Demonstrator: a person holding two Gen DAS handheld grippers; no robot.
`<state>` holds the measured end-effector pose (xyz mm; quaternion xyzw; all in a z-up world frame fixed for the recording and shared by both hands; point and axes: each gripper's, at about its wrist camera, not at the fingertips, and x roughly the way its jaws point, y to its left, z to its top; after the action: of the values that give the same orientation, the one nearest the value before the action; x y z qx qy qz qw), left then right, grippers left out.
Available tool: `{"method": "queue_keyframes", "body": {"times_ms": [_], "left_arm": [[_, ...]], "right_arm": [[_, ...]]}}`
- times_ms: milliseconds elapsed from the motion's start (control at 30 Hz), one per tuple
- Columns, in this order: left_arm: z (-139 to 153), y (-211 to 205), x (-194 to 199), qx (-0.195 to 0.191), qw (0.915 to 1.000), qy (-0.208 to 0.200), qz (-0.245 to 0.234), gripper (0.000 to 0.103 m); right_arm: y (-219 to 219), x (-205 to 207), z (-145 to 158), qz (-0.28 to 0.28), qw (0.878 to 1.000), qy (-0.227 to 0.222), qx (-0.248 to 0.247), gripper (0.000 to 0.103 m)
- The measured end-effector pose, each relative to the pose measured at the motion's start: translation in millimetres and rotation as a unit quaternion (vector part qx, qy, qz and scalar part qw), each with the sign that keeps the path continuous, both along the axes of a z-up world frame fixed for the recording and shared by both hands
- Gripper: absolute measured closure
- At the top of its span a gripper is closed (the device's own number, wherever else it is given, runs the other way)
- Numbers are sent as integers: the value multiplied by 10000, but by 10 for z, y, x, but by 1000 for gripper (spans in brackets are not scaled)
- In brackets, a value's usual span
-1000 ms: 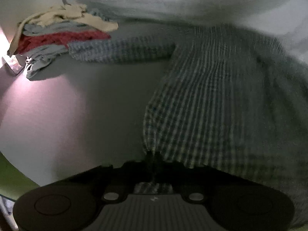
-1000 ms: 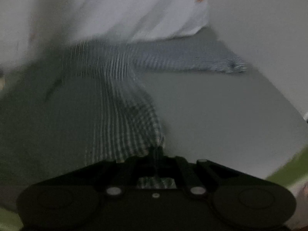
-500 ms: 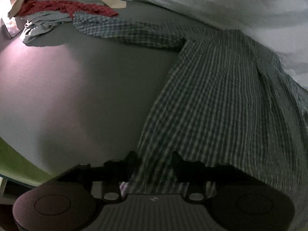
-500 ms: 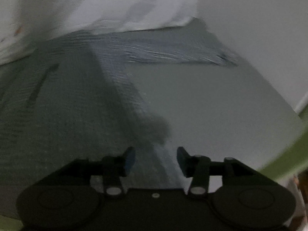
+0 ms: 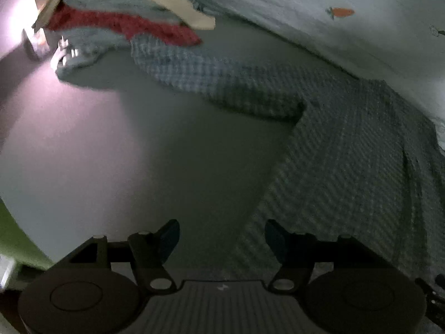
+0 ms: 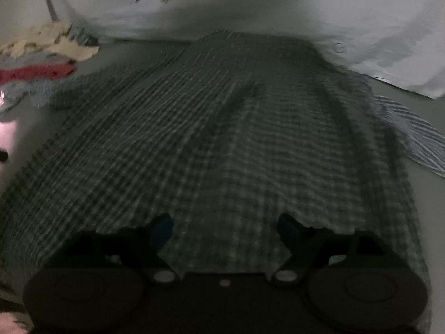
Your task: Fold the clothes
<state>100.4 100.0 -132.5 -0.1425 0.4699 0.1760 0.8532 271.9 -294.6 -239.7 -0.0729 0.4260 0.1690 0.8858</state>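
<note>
The checked shirt (image 6: 222,139) has been released by both tongs and lies spread flat on the bed (image 5: 125,153), sleeves out. The left tongs (image 5: 221,239) and right tongs (image 6: 224,231) are opening, nothing gripped. Folding can presumably begin.

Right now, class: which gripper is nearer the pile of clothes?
Left. The left gripper sits at the checked shirt's edge, facing the pile of clothes; the right gripper hovers over the shirt's middle, opening.
</note>
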Motion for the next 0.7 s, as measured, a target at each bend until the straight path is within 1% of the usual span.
{"method": "queue_keyframes", "body": {"times_ms": [33,67,100,167,233,267,300,367,400,500,567,600,633,667,700], "left_arm": [[2,80,69,163,9998,-11,-74,33],[5,160,139,325,9994,-23,-147,33],[4,239,214,504,9984,-28,-242,33],[-14,406,394,905,9945,-13,-519,33],[-48,642,581,1166,9901,-7,-779,33],[-65,760,675,1296,9874,-4,-908,33],[-84,882,770,1382,9851,-14,-1022,31],[-130,1147,969,1335,9841,-90,-1167,25],[-161,1292,1074,1217,9854,-143,-1183,23],[-264,1727,1356,661,9914,-366,-1073,22],[-347,2042,1539,19,9954,-488,-820,22],[-392,2184,1621,-351,9957,-537,-667,22],[-431,2308,1673,-722,9944,-576,-503,22],[-471,2433,1724,-1111,9913,-620,-331,22],[-507,2549,1758,-1502,9861,-696,-140,30]], "right_arm": [[93,50,-63,-30,9998,96,-151,14],[139,74,-98,-128,9996,148,-192,11],[183,96,-132,-231,9993,196,-227,5],[252,142,-146,-502,9982,294,-133,4],[302,139,-133,-855,9956,347,-165,1],[324,126,-142,-1083,9934,364,-140,0],[345,112,-152,-1314,9905,380,-113,0],[402,53,-168,-1749,9842,265,-26,0],[439,18,-180,-1940,9808,177,-3,0],[507,-98,-221,-2401,9707,-136,44,0],[547,-138,-240,-2604,9650,-286,63,0],[551,-146,-236,-2675,9630,-313,66,0],[554,-154,-231,-2743,9610,-336,69,0],[596,-127,-244,-2815,9590,-333,62,0],[623,-114,-256,-2887,9569,-304,49,0]]}}
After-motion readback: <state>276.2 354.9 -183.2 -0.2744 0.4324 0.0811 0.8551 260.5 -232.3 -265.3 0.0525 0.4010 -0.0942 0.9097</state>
